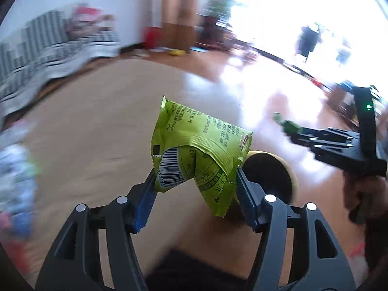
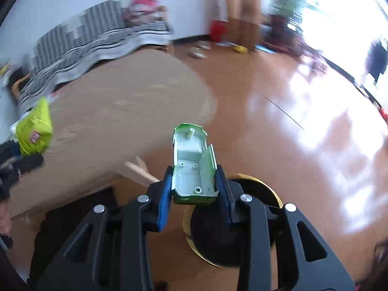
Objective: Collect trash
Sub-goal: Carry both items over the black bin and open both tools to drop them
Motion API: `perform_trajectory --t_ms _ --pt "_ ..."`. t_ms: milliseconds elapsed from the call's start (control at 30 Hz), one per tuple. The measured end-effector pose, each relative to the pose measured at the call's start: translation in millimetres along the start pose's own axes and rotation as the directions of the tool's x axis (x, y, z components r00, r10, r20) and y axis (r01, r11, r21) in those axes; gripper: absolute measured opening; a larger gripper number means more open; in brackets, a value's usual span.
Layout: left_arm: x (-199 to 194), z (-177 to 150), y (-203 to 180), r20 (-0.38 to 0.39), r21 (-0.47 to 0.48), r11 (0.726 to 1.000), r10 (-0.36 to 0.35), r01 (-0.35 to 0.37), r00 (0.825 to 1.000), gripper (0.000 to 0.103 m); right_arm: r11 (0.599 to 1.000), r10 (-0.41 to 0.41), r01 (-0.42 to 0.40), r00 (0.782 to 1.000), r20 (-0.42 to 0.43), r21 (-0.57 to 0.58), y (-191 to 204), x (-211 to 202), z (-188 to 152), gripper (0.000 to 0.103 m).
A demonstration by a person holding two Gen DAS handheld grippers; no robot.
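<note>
over glossy wood floor (image 2: 278,126) | left hand-held gripper (image 1: 196,189) clamps green wrapper (image 1: 194,145) | right hand-held gripper (image 2: 194,189) clamps toy shell (image 2: 191,169)

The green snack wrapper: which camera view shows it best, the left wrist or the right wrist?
The left wrist view. The green snack wrapper fills the centre there, pinched between the left gripper fingers, with barcode and print readable. The right wrist view shows it only as a small, blurred shape at the left edge.

place: home, living room | signs: glossy wood floor (image 2: 278,92); striped throw (image 2: 97,31) on a seat by floor's edge; plants (image 1: 218,0) beyond it
</note>
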State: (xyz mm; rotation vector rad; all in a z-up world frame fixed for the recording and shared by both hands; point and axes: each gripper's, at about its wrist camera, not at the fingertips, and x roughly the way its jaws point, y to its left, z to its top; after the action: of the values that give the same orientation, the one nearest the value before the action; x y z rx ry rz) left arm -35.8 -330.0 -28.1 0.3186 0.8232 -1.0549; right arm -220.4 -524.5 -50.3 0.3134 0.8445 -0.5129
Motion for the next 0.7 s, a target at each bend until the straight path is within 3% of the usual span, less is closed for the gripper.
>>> perform_trajectory --t_ms 133,267,333,433,600,700 --pt "64.2 -0.9 -67.5 -0.088 0.073 0.987 -0.135 0.141 0.987 0.060 0.991 -0.046 0.051 0.998 -0.038 0.126 -57.4 -2.9 -33.3 0.034" --pt "122.6 -8.6 -113.4 -0.181 0.126 0.970 -0.185 0.209 0.966 0.060 0.972 -0.061 0.076 0.995 -0.074 0.222 -99.0 1.5 -59.7 0.034" --pt "140.2 -11.6 -122.9 -0.205 0.129 0.969 -0.184 0.213 0.961 0.060 0.966 -0.066 0.084 0.994 -0.083 0.245 -104.0 3.3 -67.1 0.034" --pt "173.5 -11.7 -127.0 -0.261 0.111 0.961 -0.216 0.252 0.941 0.062 0.957 -0.064 0.088 0.994 -0.094 0.276 -112.5 5.8 -77.6 0.034" --pt "189.1 -22.7 -125.9 -0.247 0.125 0.971 -0.169 0.204 0.954 0.068 0.952 -0.053 0.082 0.993 -0.104 0.294 -118.6 16.4 -82.1 0.034" --pt "192.4 -21.6 -124.0 -0.247 0.112 0.972 -0.174 0.206 0.953 0.070 0.952 -0.041 0.072 0.993 -0.111 0.297 -113.7 27.7 -75.7 0.034"
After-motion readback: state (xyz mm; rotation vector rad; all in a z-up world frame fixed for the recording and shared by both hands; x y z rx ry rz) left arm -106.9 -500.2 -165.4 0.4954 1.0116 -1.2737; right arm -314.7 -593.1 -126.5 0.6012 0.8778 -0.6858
